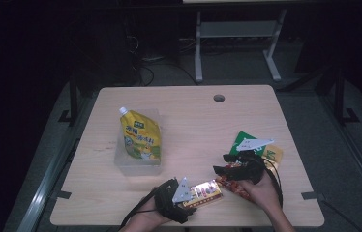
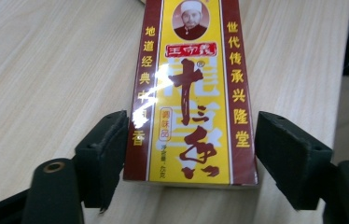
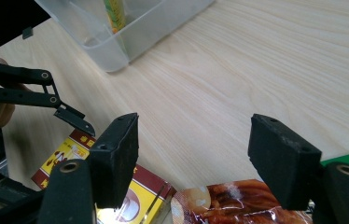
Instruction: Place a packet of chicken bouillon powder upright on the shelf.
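Yellow pouch (image 1: 140, 135) already in clear bin (image 1: 121, 159), up and left of both tools; seasoning box (image 2: 191, 93), brown snack packet (image 3: 242, 205) and green packets (image 1: 239, 140) not yet packed, so roughly a quarter done. Left hand-held gripper (image 2: 191, 158) low over the desk (image 1: 193, 116), straddling the box's near end, pads just beside its edges. Right hand-held gripper (image 3: 193, 163) wide, empty, above the snack packet.

Box (image 2: 191, 93) is yellow with maroon edges and red lettering, pouch (image 1: 141, 135) is yellow with a white cap, snack bag (image 3: 238, 205) reddish-brown, packet (image 1: 241, 140) green, table (image 1: 193, 121) pale wood.
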A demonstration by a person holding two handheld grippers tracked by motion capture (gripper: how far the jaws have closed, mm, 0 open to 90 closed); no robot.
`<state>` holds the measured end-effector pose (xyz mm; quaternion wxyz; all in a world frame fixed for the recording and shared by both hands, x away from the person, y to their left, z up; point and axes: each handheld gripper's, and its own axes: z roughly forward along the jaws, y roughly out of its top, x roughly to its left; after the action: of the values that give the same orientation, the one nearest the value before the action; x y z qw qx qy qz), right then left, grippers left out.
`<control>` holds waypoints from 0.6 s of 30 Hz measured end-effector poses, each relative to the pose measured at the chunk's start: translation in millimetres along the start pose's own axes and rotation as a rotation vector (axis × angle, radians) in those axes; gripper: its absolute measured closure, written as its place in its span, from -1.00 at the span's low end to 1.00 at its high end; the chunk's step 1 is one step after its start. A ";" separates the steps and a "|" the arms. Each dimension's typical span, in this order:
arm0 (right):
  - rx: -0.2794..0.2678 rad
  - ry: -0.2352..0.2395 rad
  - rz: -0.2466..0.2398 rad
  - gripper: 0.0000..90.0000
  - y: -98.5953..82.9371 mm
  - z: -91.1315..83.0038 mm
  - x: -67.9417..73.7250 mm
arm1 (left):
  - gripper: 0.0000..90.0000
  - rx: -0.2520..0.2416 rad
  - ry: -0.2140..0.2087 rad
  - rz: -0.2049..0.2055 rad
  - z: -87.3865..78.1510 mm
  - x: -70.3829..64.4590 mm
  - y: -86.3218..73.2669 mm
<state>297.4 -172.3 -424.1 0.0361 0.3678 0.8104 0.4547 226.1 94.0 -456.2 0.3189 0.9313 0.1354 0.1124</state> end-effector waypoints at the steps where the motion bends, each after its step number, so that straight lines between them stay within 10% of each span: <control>1: 0.004 0.000 0.001 -0.29 -0.7 0.7 0.3 | -0.36 0.000 -0.002 -0.002 0.3 0.4 -0.1; 18: -0.019 -0.046 0.012 -0.35 -7.3 -7.5 -4.1 | -0.35 0.022 -0.029 -0.025 4.9 4.4 0.6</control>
<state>293.3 -182.5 -426.5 0.0553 0.3826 0.8028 0.4540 231.7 92.3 -459.0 0.3118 0.9346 0.1435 0.0933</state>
